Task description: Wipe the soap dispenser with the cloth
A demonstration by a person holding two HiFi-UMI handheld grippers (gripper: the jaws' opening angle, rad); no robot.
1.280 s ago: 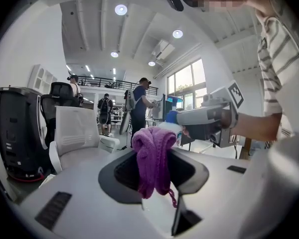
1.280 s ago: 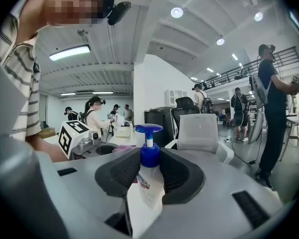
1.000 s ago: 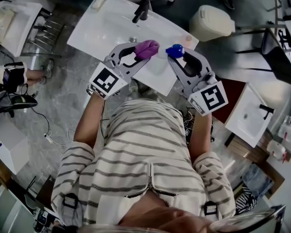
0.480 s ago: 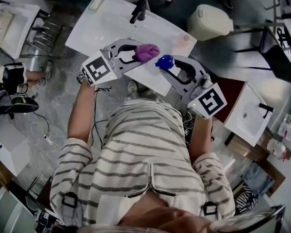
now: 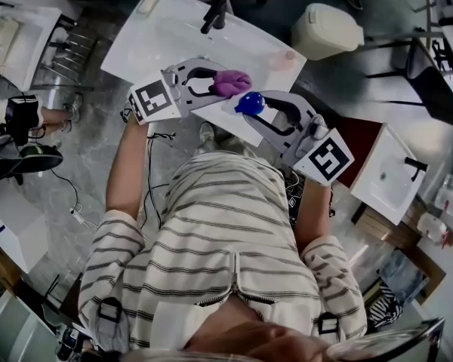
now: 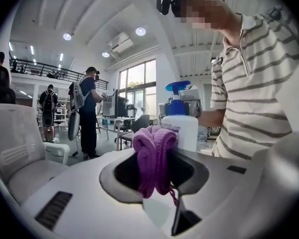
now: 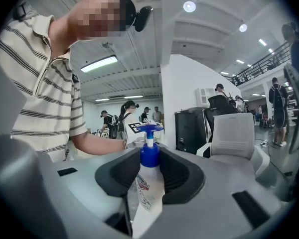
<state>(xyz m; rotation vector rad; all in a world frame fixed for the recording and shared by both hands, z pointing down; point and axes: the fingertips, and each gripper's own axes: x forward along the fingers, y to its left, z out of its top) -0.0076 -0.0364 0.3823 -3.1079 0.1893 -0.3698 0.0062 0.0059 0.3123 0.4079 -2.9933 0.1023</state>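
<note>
- Head view: the left gripper (image 5: pixel 223 84) and the right gripper (image 5: pixel 260 105) both sit over the near edge of the white worktop (image 5: pixel 166 40), tips facing each other.
- The purple cloth (image 5: pixel 232 83) is bunched in the left gripper's tips. The soap dispenser (image 5: pixel 248 102) shows only its blue pump top, so its long axis runs up towards the camera. It sits in the right gripper's tips, just beside the cloth.
- Left gripper view: the left gripper (image 6: pixel 157 177) is narrow and clamped on the cloth (image 6: pixel 153 146), which sticks up past the jaws as a folded wad.
- The soap dispenser (image 6: pixel 181 126) stands upright just behind the cloth and slightly right, white body with the blue pump on top. I can't tell whether they touch.
- Right gripper view: the right gripper (image 7: pixel 148 195) is part closed on the soap dispenser (image 7: pixel 148 180), gripping the body.
- The bottle's long axis is near vertical with the pump up, and its neck and nozzle stand clear above the jaws.
</note>
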